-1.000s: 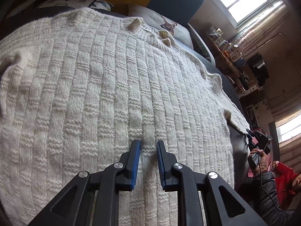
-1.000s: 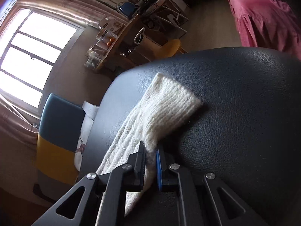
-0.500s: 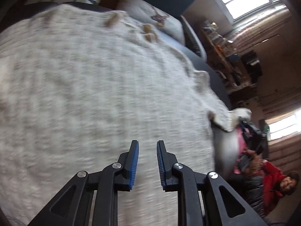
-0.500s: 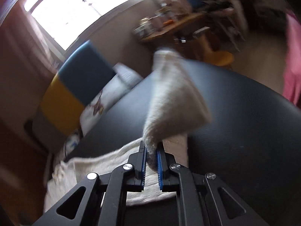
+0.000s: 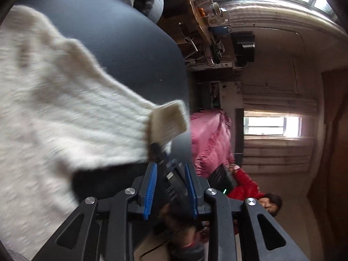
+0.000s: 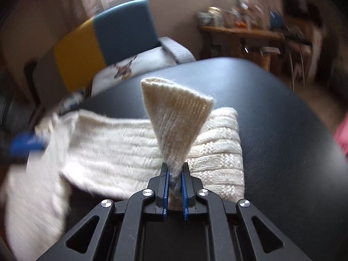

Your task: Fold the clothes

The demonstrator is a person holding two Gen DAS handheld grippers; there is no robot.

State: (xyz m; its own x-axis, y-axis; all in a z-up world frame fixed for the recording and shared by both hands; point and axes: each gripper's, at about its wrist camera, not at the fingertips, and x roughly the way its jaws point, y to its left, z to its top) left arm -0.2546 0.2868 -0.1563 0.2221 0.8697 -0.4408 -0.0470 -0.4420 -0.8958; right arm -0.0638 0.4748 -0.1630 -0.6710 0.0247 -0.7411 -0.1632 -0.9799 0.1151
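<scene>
The right gripper [image 6: 174,181] has lifted the sleeve cuff [image 6: 177,117] off the black leather surface [image 6: 282,130], where it lay flat a second ago, and swung it back over the sleeve toward the body of the sweater [image 5: 43,108]. The left gripper [image 5: 170,181] has turned away as well: a second ago it looked across the flat knitted front, and it now faces the sleeve end and the room beyond.

In the right wrist view, the right gripper's blue pads are pinched tight on the cuff, which fans upward from them like a cone, toward twelve o'clock. Behind it, the rest of the sleeve lies across the black leather surface from nine o'clock to the centre, folded back on itself.

In the left wrist view, the left gripper is open, its blue pads apart with nothing between them. Just past them, toward twelve o'clock, the other gripper holds the cuff [image 5: 168,121] raised at the end of the sleeve. The sweater is cream, thick and ribbed, filling the left half of this view from eight to eleven o'clock; it is blurred by motion. The black leather surface [image 5: 130,43] shows above it.

A pink cloth [image 5: 211,139] lies at three o'clock of centre, and a person in a red top [image 5: 245,184] is at four o'clock.
</scene>
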